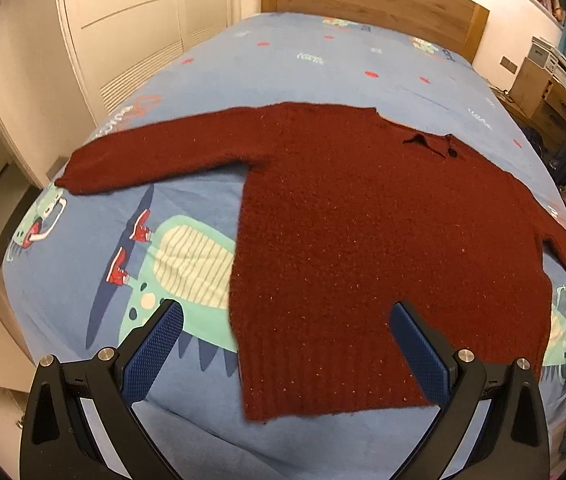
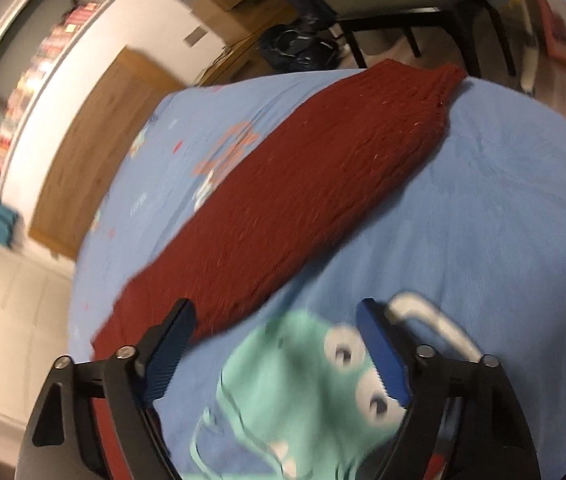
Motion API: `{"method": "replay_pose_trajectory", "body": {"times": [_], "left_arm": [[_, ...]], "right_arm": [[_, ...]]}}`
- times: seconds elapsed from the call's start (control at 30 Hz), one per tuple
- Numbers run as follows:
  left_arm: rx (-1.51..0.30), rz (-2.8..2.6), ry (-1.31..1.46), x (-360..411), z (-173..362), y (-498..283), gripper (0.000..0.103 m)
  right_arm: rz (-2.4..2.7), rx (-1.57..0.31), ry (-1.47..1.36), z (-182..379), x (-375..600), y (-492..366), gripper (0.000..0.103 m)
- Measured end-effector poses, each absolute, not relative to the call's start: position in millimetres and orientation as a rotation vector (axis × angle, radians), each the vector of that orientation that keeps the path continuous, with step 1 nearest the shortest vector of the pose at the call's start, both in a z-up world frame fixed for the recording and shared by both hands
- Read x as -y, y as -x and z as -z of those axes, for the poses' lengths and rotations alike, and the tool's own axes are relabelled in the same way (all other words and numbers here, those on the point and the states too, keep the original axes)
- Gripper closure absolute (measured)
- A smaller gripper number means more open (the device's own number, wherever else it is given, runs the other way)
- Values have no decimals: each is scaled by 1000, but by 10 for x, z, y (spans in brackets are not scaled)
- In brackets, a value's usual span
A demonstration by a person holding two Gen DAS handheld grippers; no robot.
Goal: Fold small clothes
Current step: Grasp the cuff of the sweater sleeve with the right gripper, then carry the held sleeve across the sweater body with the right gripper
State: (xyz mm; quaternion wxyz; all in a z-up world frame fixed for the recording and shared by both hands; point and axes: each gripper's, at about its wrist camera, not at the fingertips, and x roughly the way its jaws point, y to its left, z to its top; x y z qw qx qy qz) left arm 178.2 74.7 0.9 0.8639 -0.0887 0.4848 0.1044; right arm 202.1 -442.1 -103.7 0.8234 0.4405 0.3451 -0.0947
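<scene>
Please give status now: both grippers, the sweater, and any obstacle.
Left gripper open, above sweater hem. Right gripper open, empty, beside one sleeve. Sweater flat on bed, unfolded. No obstacle seen.

A dark red, fuzzy knitted sweater [image 1: 363, 240] lies flat and unfolded on a light blue bedspread [image 1: 283, 60], both long sleeves stretched out toward the bed's side edges. Its ribbed hem lies nearest the foot edge, and the small buttoned collar points toward the headboard end.

Red sweater [image 1: 363, 240] flat on bed [image 1: 283, 60]
</scene>
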Motion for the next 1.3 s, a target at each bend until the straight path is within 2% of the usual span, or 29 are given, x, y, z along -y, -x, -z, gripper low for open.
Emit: {"method": "replay_pose_trajectory", "body": {"times": [0.23,0.5,0.6,0.67,1.0,1.3], "left_arm": [[-1040,-250,190,-804,63,-1802,1],[-1062,-251,195,-819,93,-1824,1],[-1076,-243,211,-824,117,-1841,1],[-1083,-239,219,-828,124,-1847,1],[-1039,-241,269,-925,65,-1813,1],[-1015,-183,397,-1186,7,-1739,1]], "right_arm": [[256,-587,-1154,1192,4968,-2108,46],[301,-506,-1225,1273,5281,-2190,59],[302,-510,-1257,1291,5331,-2269,74],[291,-511,-1274,1278,5333,-2289,92],[106,-477,-1206,632,5013,-2725,94],[-122,-541,-1258,364,3928,-3172,94]]}}
